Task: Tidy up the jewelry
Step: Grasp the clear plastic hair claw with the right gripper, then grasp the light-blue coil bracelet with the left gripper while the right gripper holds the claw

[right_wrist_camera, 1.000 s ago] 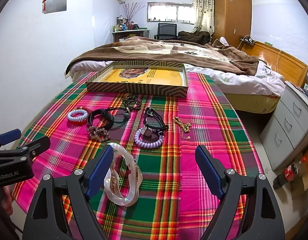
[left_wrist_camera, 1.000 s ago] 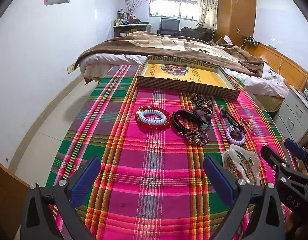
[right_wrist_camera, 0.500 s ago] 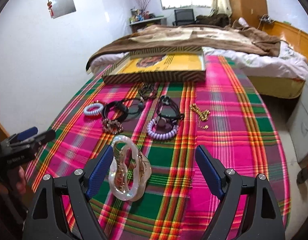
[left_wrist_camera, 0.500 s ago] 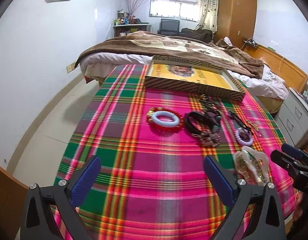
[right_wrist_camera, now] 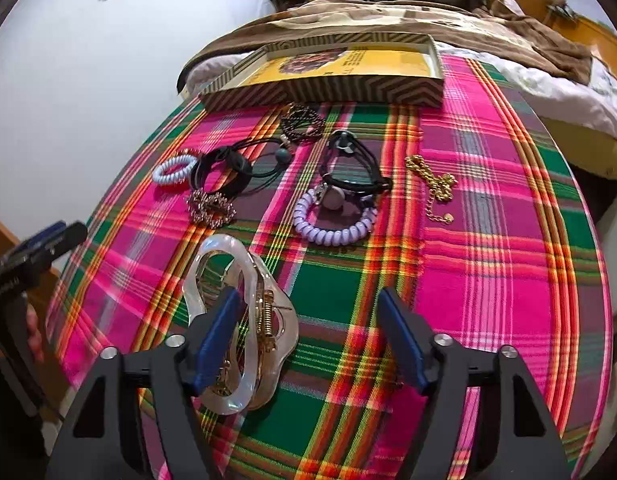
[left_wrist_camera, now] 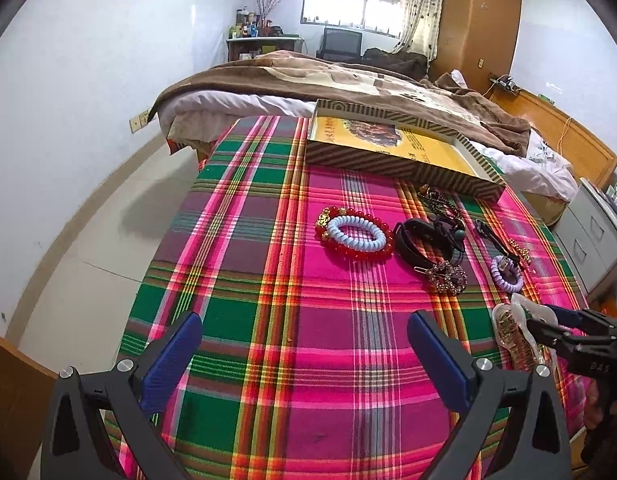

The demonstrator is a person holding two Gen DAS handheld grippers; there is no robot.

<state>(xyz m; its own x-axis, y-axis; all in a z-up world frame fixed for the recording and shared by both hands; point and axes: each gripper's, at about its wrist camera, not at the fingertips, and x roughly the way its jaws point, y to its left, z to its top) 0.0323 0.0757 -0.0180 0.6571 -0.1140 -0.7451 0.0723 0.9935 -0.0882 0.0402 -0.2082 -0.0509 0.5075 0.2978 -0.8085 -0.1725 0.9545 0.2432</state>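
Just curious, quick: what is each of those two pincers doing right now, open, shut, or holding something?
Left gripper: open, holding nothing.
Right gripper: open, jaws just been closing, hair claw clip beneath its left finger, not gripped.

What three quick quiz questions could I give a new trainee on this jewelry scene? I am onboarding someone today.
1. True or false: the left gripper holds a bracelet.
2. Which item lies nearest the right gripper? A) gold chain B) pearly hair claw C) lilac coil tie
3. What lies ringed by the red bead bracelet?

Key:
1. False; its jaws are open over bare tablecloth.
2. B; one finger overlaps the claw, the jaws, just closing, not yet gripping.
3. The pale blue coil tie.
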